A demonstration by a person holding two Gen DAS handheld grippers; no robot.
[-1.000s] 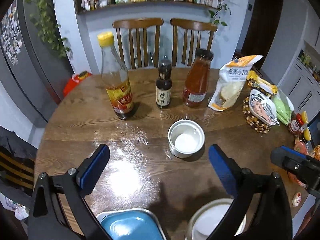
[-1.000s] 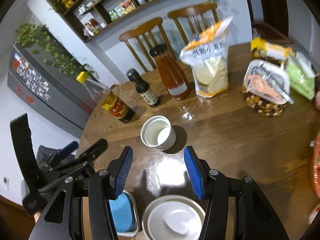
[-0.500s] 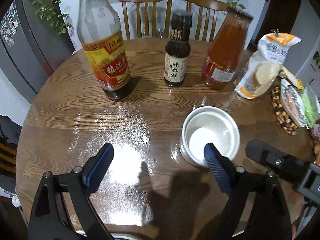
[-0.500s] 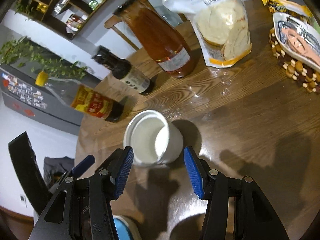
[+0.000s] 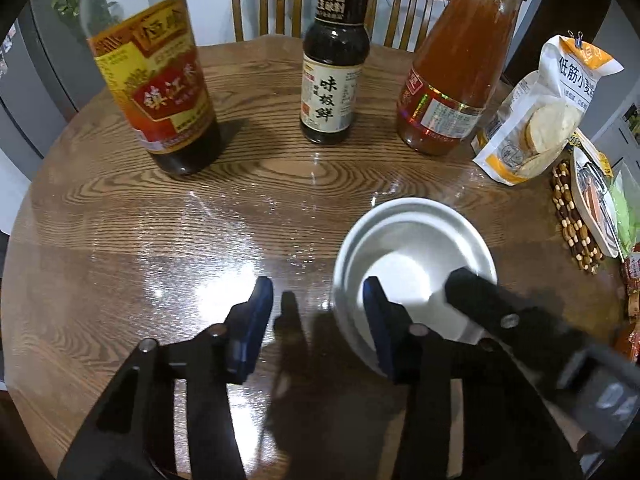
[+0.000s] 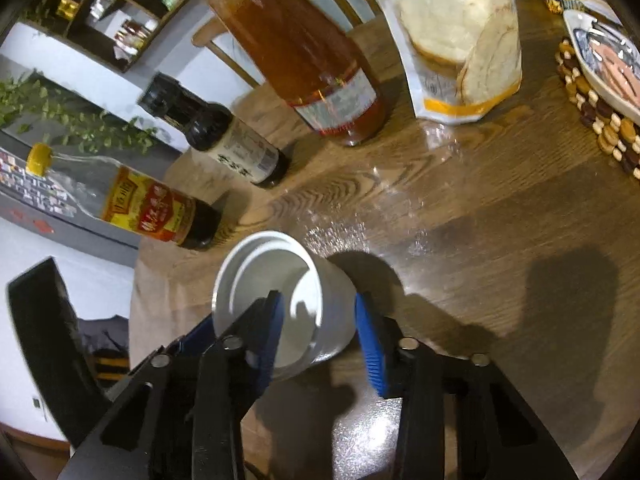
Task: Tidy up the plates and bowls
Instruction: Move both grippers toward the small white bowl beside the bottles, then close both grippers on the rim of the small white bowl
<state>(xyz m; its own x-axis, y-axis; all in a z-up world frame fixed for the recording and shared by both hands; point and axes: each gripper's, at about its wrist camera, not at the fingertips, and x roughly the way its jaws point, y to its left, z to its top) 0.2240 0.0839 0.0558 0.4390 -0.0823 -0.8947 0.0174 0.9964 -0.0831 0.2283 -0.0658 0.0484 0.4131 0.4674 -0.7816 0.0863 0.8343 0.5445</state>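
A small white bowl (image 5: 404,240) stands upright on the round wooden table (image 5: 160,240). My left gripper (image 5: 318,320) straddles its left wall: one blue finger is inside the bowl, the other outside over the table. Its jaws are closing, and a gap still shows between the outer pad and the wall. In the right wrist view the same bowl (image 6: 332,300) has its right wall between the fingers of my right gripper (image 6: 322,324). Those jaws are closing too, the outer pad close beside the wall. A black finger of the right gripper (image 5: 484,308) reaches over the bowl's right rim.
Behind the bowl stand a vinegar bottle (image 5: 156,92), a dark sauce bottle (image 5: 332,76) and a red sauce bottle (image 5: 456,80). A flour bag (image 5: 536,120) and a dish on a beaded mat (image 5: 588,204) lie to the right. Two chairs stand past the table's far edge.
Both grippers have come down and forward onto the white bowl, and their jaws have narrowed around its opposite walls. The blue tray and the lidded white dish have dropped out of view.
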